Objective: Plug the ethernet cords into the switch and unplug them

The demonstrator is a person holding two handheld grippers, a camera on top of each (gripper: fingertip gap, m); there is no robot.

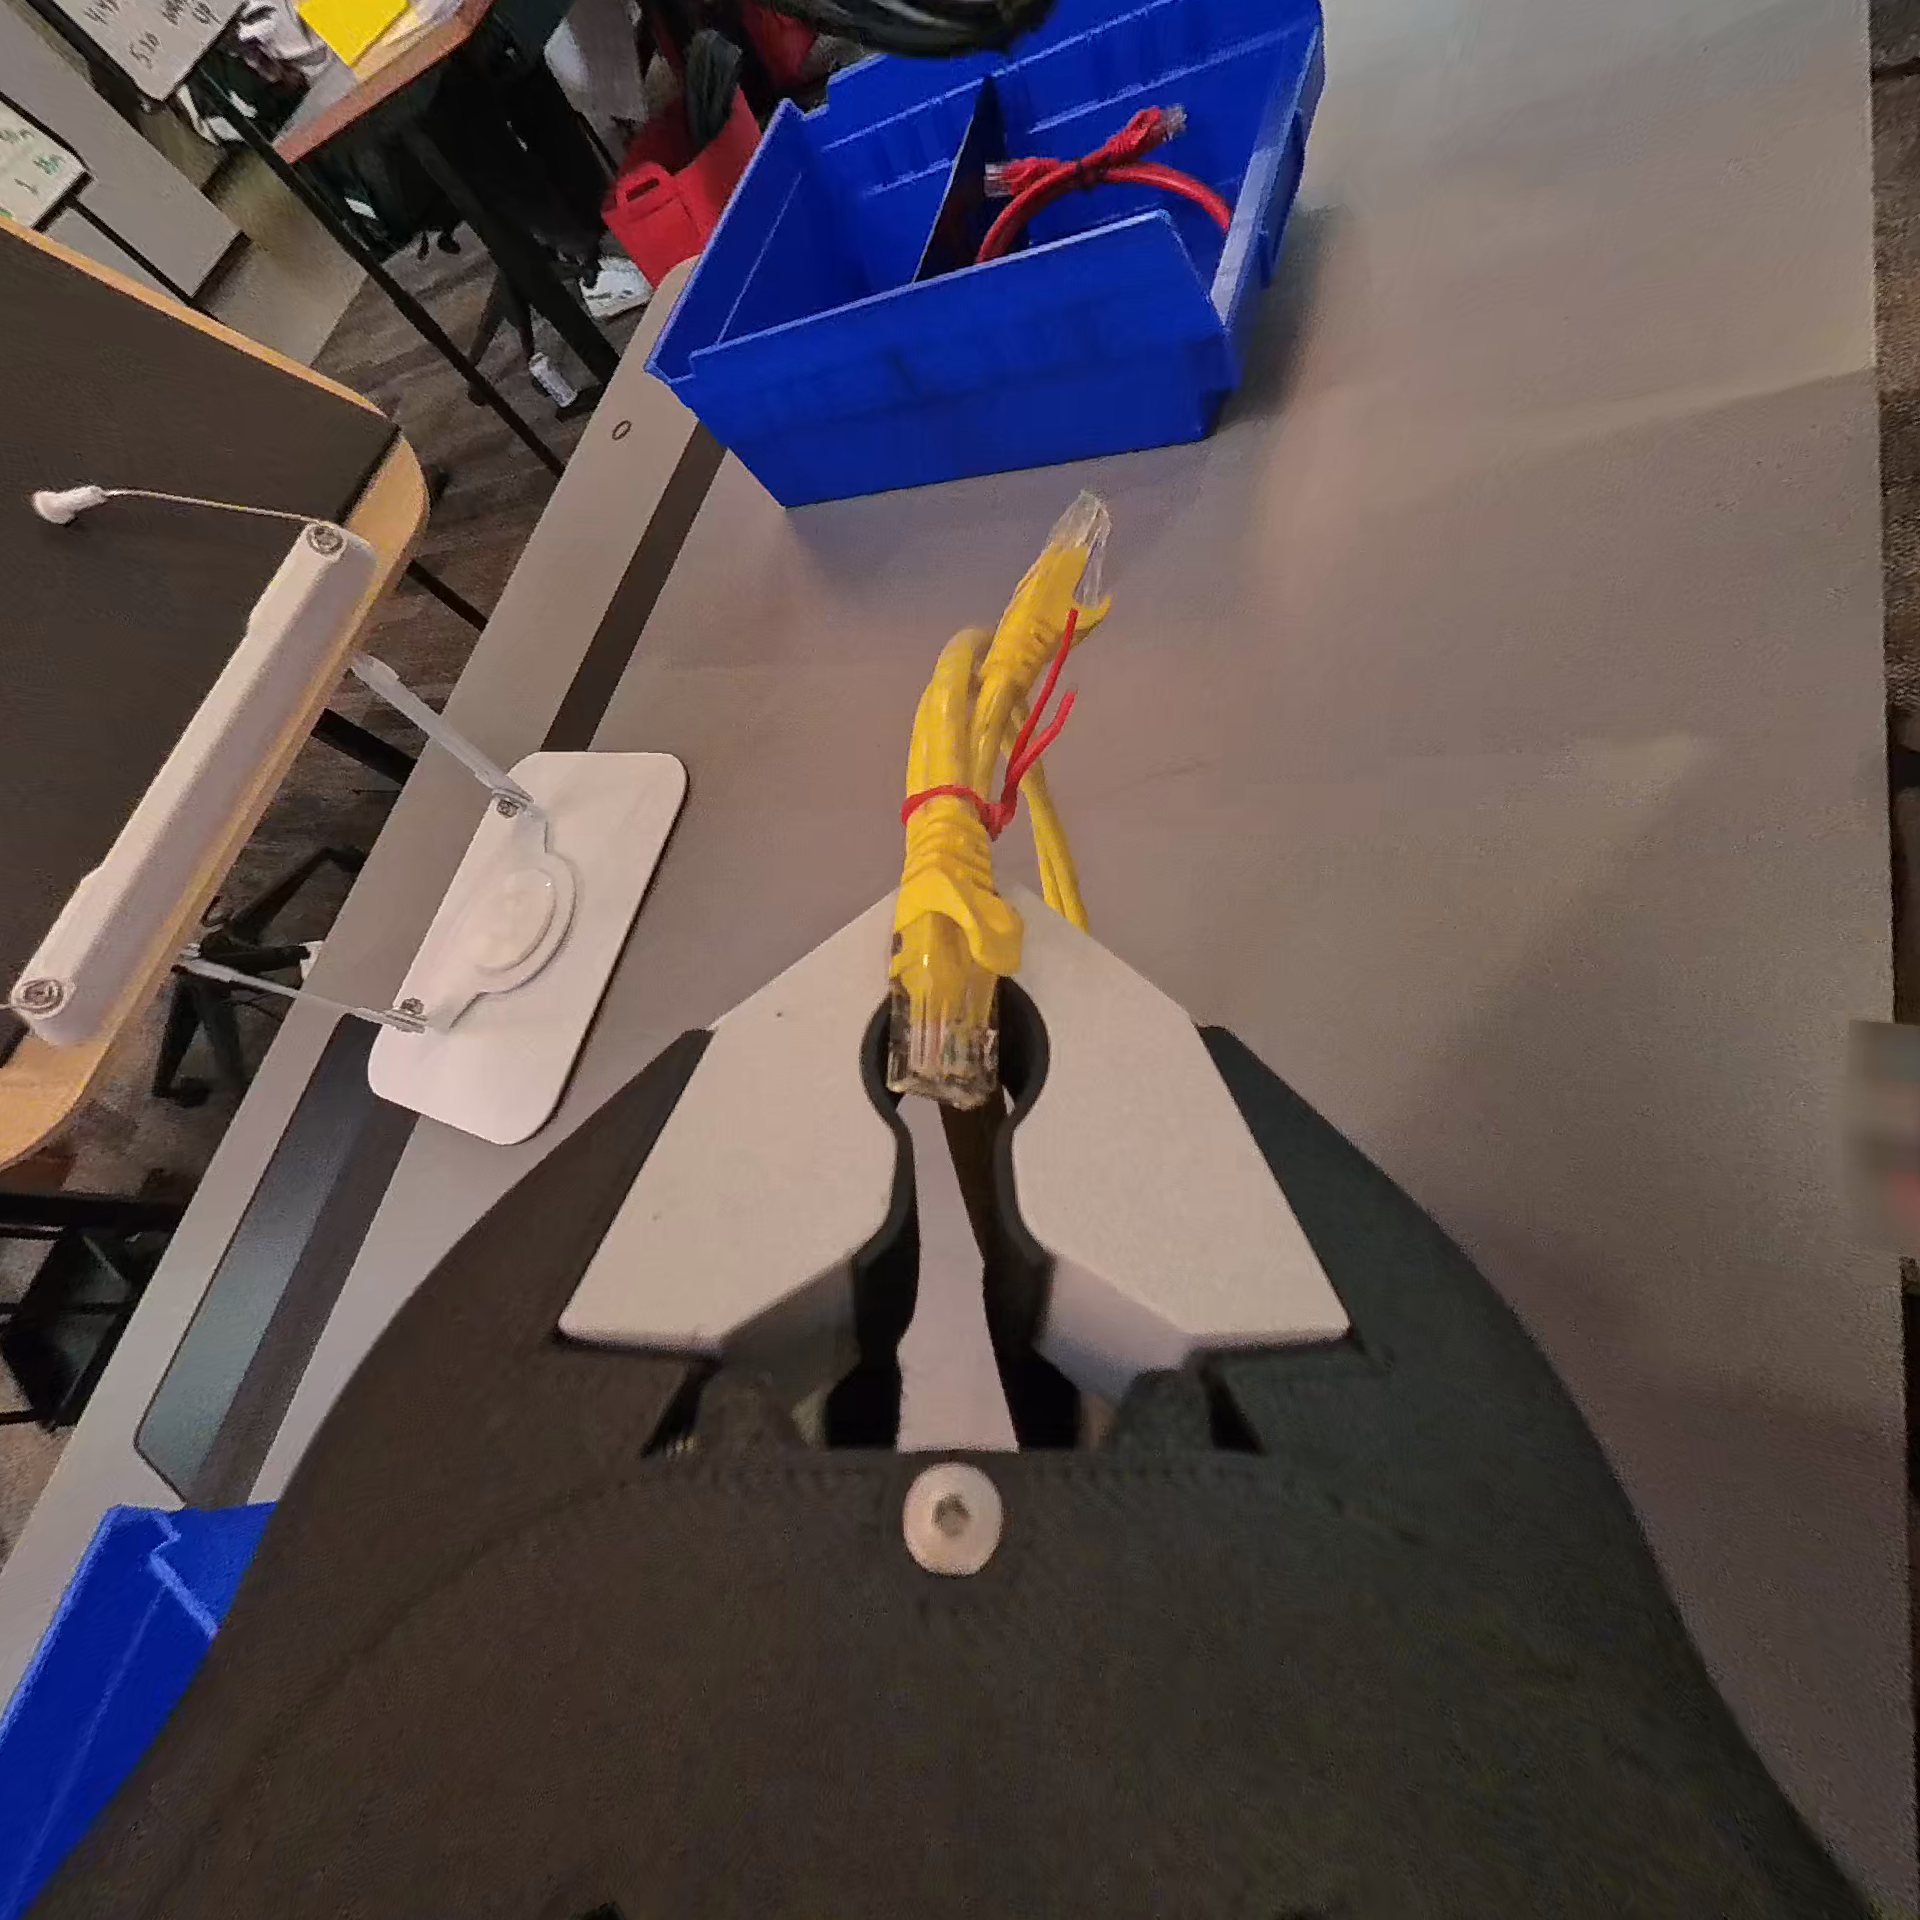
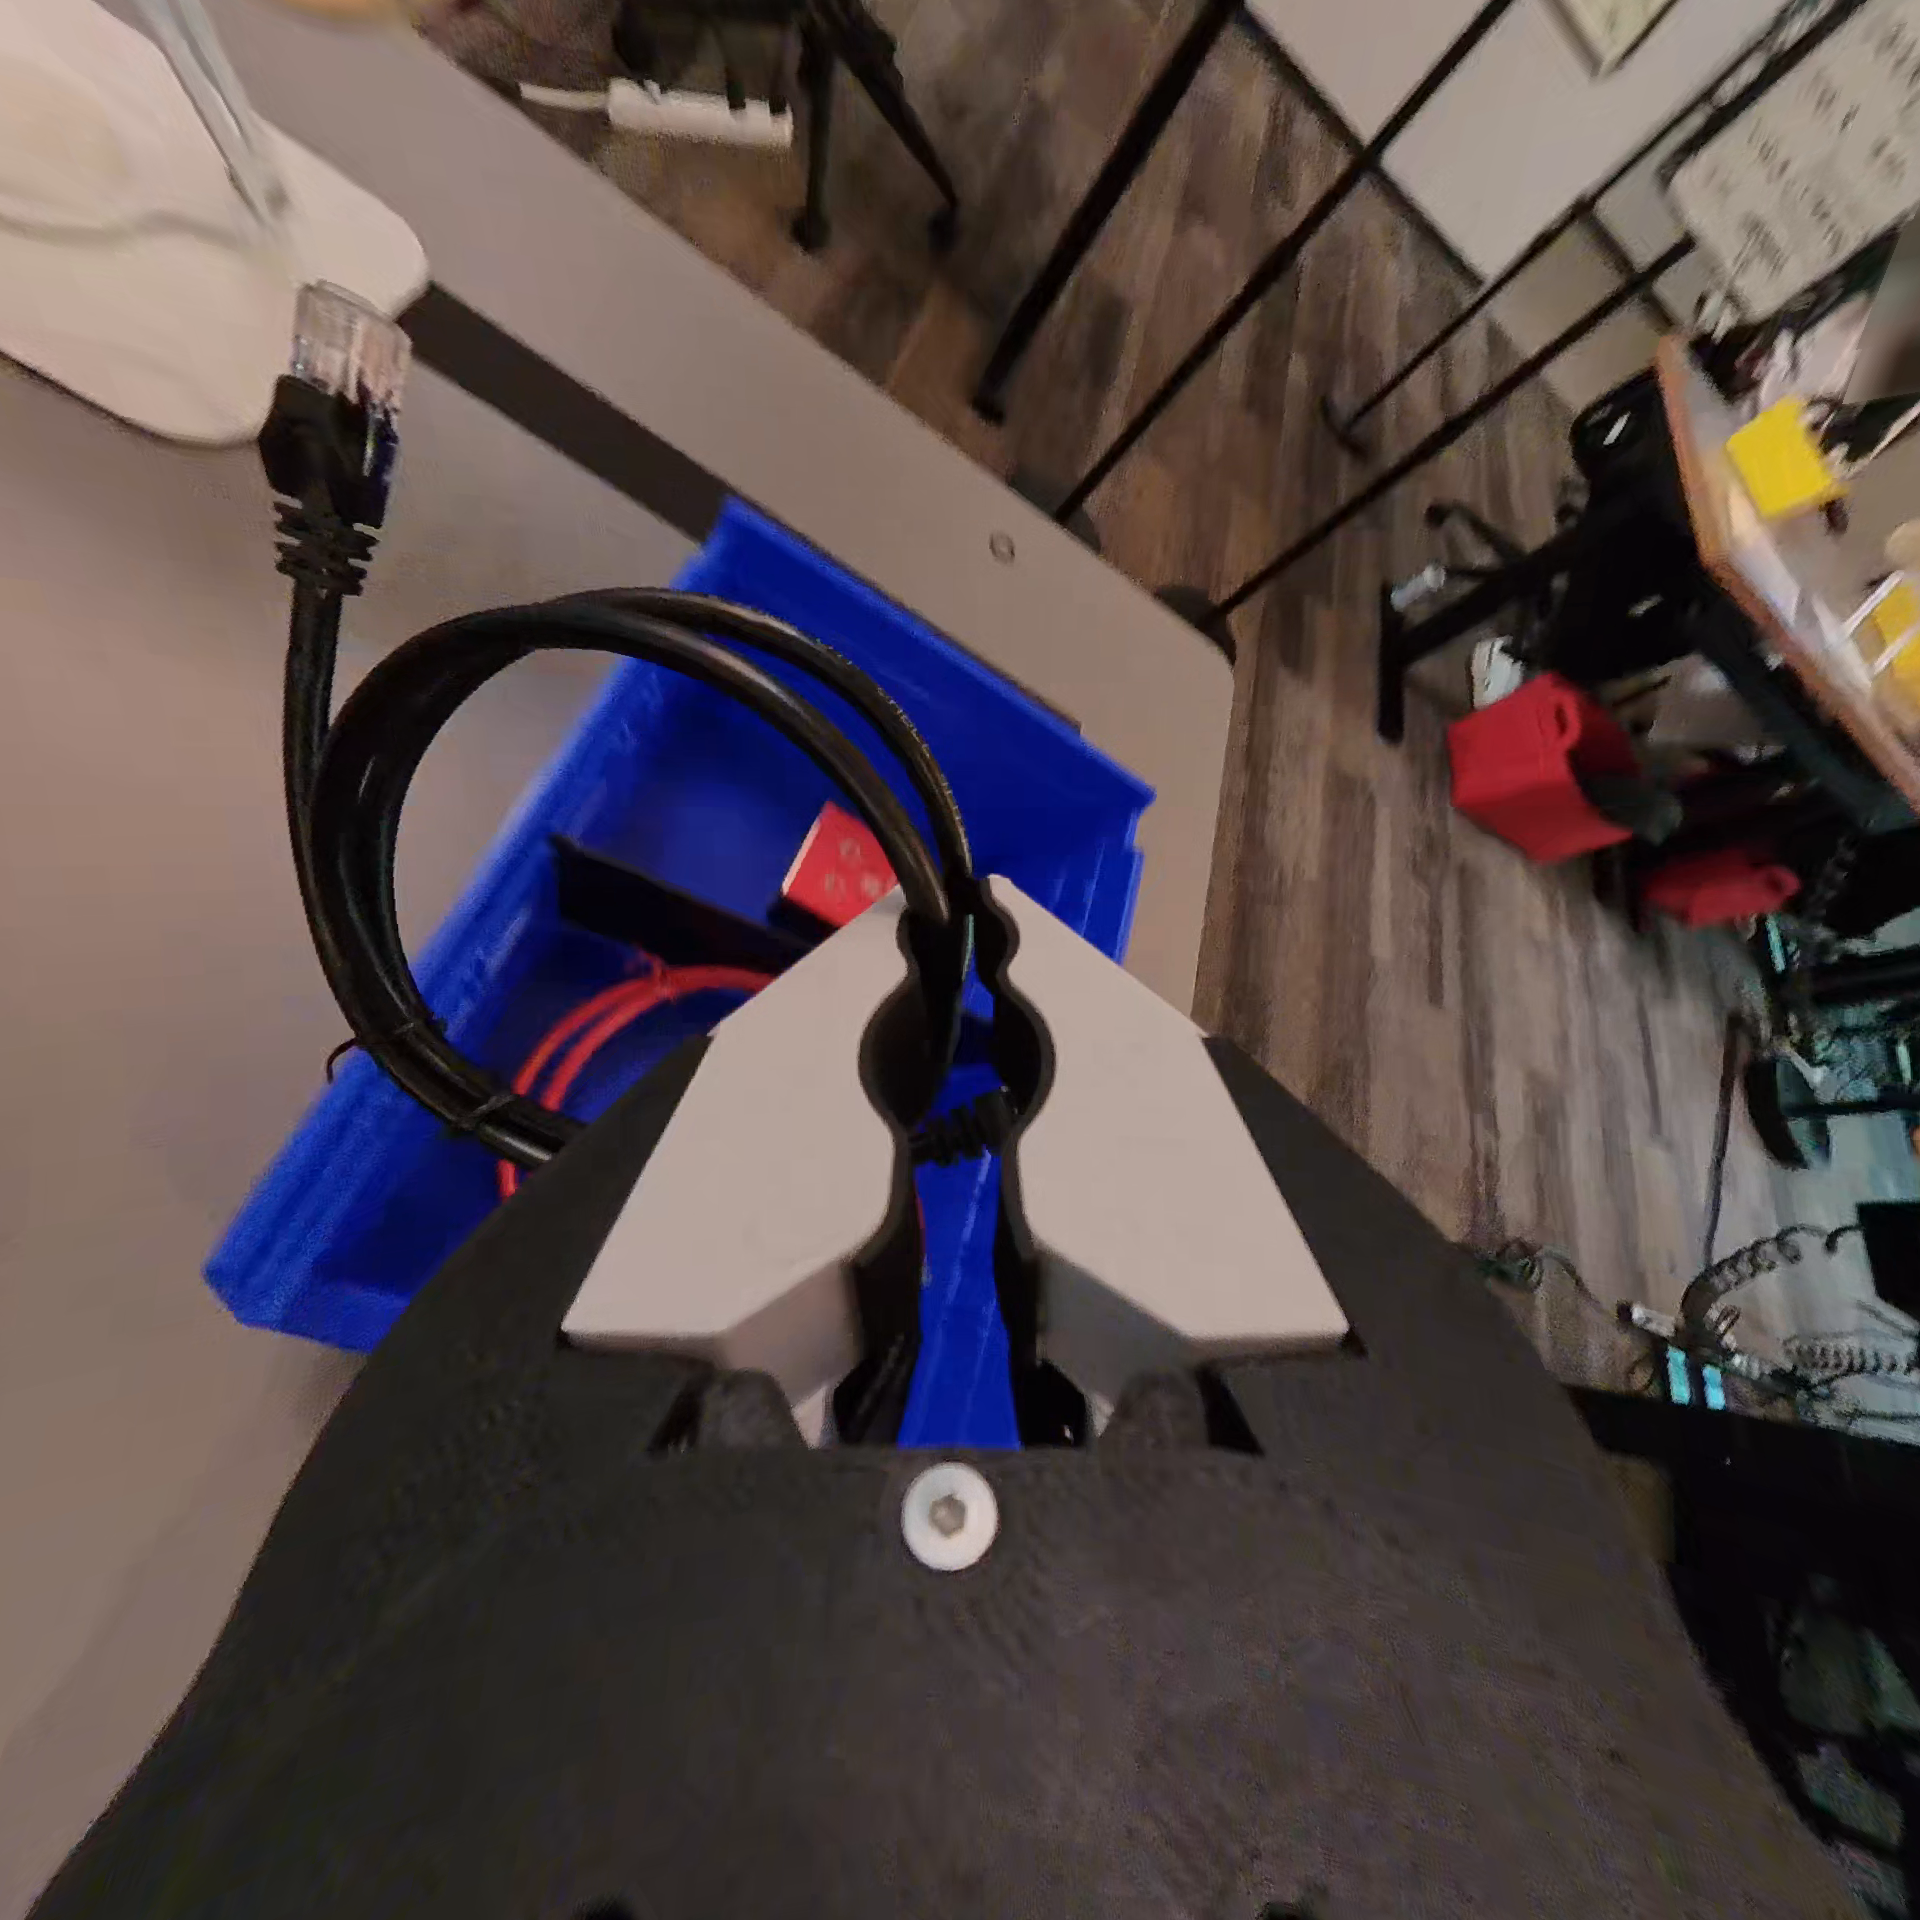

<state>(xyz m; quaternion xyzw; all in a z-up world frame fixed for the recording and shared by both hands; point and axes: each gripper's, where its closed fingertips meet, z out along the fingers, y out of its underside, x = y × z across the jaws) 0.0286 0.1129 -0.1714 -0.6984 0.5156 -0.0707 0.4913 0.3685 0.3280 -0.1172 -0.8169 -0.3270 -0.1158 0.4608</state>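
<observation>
- Left gripper: fingers closed down on the yellow ethernet cord, pinching it at one plug boot. That clear plug sits in the round notch betw. the grey pads and points back toward the cam.
- Rest of the yellow bundle runs fwd, away from the tool, tied w/ a red twist tie; second plug sticks up at the far end, off the grey table.
- Ahead of the left tool, further on: blue bin w/ a divider; red cord coiled in its right compartment.
- Left of the tool: white flat stand on the table edge.
- Right gripper: closed on the black ethernet cord, strands nipped near the fingertips and thru the round notch.
- Black coil loops out to the left of the tool, plug pointing up and away; the other plug can't be made out.
- Under/ahead of the right tool: the blue bin, red cord and a red box-like item inside.
- Switch: can't tell where it is in either view.
</observation>
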